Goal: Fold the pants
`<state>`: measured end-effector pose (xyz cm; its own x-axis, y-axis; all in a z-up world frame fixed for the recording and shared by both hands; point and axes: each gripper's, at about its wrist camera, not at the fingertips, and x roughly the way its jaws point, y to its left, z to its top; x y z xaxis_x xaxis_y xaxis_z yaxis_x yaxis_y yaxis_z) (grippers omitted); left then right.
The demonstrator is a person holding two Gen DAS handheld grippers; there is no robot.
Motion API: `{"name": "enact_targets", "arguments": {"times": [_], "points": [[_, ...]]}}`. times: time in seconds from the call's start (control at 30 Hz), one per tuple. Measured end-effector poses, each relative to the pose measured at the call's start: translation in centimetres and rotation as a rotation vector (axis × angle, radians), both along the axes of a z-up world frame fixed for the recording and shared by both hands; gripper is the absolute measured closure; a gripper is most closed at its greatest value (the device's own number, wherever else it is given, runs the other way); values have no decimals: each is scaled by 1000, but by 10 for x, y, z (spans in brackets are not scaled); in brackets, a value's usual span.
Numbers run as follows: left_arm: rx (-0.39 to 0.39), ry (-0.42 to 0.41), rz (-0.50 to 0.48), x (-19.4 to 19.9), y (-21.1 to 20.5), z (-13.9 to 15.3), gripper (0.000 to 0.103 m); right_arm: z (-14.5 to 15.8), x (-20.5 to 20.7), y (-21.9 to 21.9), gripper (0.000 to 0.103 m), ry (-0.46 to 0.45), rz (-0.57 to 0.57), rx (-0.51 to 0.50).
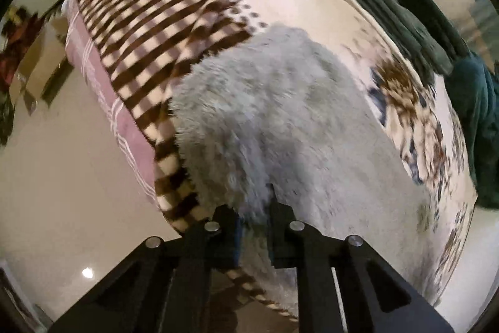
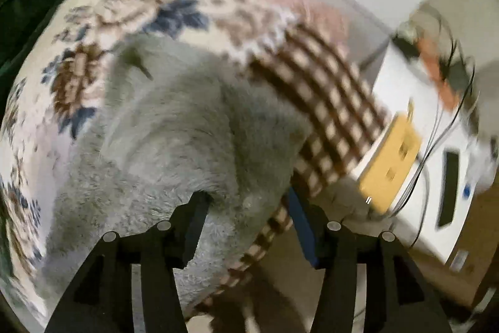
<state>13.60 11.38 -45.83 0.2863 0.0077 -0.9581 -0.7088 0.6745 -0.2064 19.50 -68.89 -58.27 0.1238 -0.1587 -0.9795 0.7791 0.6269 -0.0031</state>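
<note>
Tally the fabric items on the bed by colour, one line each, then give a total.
Grey fluffy pants: 1
Patterned cream-and-brown blanket: 1
Dark green fabric items: 2, as far as the left wrist view shows
Total: 4

Left tool [image 1: 254, 208]: lower centre of frame, fingers narrowly parted, pinching grey fleece.
Right tool [image 2: 246, 214]: lower centre, fingers spread wide, left finger against fleece.
</note>
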Motion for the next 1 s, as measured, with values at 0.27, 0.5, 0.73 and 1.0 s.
{"name": "enact_targets", "arguments": {"times": [0.27,0.5,0.73,1.0], "points": [[103,23,-87,7,-49,28,38,-1,52,23,39,108,292,-128],[91,39,-155,23,-79,22,38,-10,6,-54,99,115,-102,-155],[4,101,-111,16,-78,0,38,9,-10,-40,42,-24,11,4],[51,83,-121,22,-71,8,38,-33,50,37,27,205,370,-151]]}}
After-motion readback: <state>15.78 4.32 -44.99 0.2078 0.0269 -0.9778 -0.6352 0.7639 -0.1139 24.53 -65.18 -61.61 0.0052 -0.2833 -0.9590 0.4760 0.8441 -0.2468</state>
